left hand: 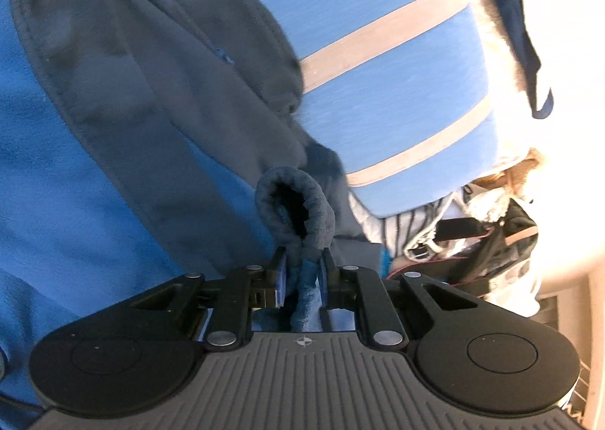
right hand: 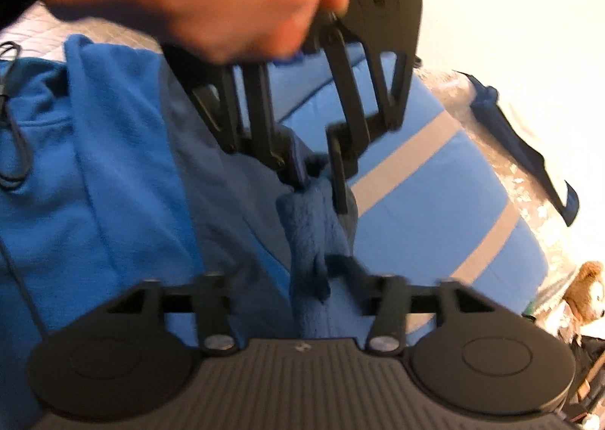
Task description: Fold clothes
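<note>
Fleece jacket (left hand: 94,165) was soft, floppy; left tongs (left hand: 301,271) clamped its cuff, right tongs (right hand: 325,278) state unclear, hem ahead looked best.

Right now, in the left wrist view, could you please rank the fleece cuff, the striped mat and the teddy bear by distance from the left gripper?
1. Fleece cuff: clamped in the left gripper.
2. Striped mat: ahead, right.
3. Teddy bear: far right, past the mat.
</note>
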A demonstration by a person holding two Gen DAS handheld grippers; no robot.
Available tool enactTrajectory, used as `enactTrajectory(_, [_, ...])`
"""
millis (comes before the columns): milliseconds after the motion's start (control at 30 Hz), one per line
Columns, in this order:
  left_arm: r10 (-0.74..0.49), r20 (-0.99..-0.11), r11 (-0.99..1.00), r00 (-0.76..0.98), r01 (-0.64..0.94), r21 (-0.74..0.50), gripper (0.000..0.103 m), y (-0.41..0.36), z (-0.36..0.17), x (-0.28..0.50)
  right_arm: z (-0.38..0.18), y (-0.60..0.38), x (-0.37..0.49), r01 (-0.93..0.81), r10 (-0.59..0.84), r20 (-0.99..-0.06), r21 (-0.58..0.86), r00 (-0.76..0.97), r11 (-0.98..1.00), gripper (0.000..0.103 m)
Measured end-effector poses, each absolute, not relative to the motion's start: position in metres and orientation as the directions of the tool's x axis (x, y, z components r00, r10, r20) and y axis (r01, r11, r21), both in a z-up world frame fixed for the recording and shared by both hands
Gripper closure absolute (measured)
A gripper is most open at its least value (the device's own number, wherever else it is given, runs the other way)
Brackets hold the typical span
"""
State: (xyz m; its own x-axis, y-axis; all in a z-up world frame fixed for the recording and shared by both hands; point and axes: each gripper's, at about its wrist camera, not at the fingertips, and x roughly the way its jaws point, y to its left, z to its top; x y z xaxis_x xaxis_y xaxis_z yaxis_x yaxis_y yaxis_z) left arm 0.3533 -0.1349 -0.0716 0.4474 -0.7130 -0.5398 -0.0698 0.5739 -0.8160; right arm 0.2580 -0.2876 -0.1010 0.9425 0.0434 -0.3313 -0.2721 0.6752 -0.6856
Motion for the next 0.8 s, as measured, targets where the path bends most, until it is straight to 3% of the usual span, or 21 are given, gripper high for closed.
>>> enactTrajectory(267, [-0.756, -0.440, 0.499, 0.484, -0.008, -0.866, 0.087, -0.116, -0.055, 0.338, -0.097, -0.301, 0.273, -0.151, -0.080, -0.301, -0.670, 0.950, 0.727, 0.017])
enactTrajectory(500, [-0.799, -0.268, 0.377, 0.539, 0.101, -0.921, 0.087, -0.094, -0.028, 0.320, -0.097, -0.310, 0.289, -0.062, -0.180, -0.295, -0.656, 0.938, 0.752, 0.011])
enactTrajectory(600, [-0.801, -0.190, 0.327, 0.568, 0.149, -0.933, 0.087, -0.086, -0.009, 0.313, -0.093, -0.317, 0.290, -0.012, -0.211, -0.274, -0.636, 0.939, 0.772, 0.003])
enactTrajectory(800, [-0.786, -0.084, 0.269, 0.612, 0.216, -0.939, 0.087, -0.072, 0.030, 0.304, -0.084, -0.332, 0.296, 0.053, -0.249, -0.278, -0.564, 0.928, 0.824, 0.000])
